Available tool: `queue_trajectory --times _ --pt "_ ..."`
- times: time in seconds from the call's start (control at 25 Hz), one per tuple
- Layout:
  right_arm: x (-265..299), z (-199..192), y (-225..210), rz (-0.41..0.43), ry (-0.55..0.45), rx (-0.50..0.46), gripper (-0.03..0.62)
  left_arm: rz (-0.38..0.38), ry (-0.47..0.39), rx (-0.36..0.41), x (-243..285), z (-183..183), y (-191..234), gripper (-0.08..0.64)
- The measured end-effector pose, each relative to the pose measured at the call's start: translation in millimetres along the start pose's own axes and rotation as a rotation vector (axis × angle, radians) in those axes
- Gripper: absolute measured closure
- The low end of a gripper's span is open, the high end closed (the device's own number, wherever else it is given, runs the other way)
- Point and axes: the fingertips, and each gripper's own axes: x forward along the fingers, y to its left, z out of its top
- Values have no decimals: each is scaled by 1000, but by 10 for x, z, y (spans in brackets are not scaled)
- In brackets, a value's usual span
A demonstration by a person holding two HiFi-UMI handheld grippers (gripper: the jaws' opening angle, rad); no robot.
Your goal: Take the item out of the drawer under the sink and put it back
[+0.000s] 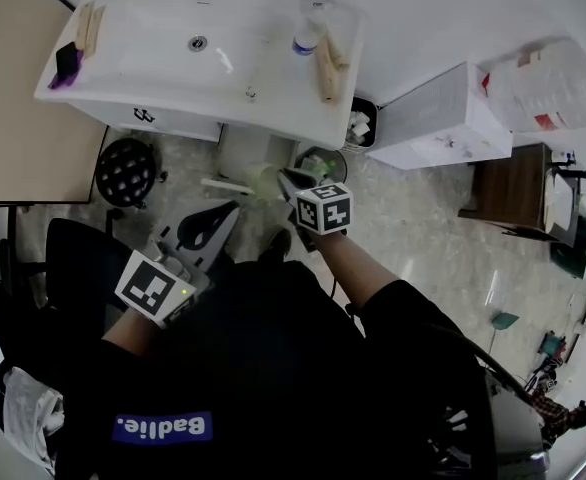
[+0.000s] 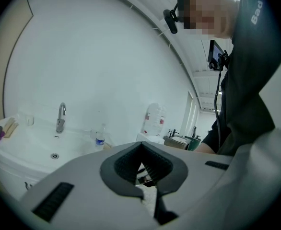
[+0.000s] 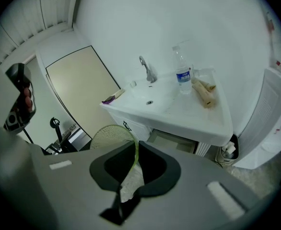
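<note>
White sink [image 1: 198, 43] as reference. Left hand-held gripper [image 1: 220, 218], below its left half: jaws together, nothing between them. Right hand-held gripper [image 1: 285, 178], below its middle: clamped on pale green mesh strainer [image 3: 112, 138], held in air.

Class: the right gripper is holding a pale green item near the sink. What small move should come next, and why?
Probably carry the right gripper forward and down toward the drawer under the sink: its jaws grip the pale green item, and the drawer looks pulled open.
</note>
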Motion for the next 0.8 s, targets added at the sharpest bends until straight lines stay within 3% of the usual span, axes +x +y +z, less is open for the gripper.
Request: queue_trajectory --times 0.8 --pt "1005 -625 -778 -145 229 -99 566 66 16 -59 -173 -190 285 555"
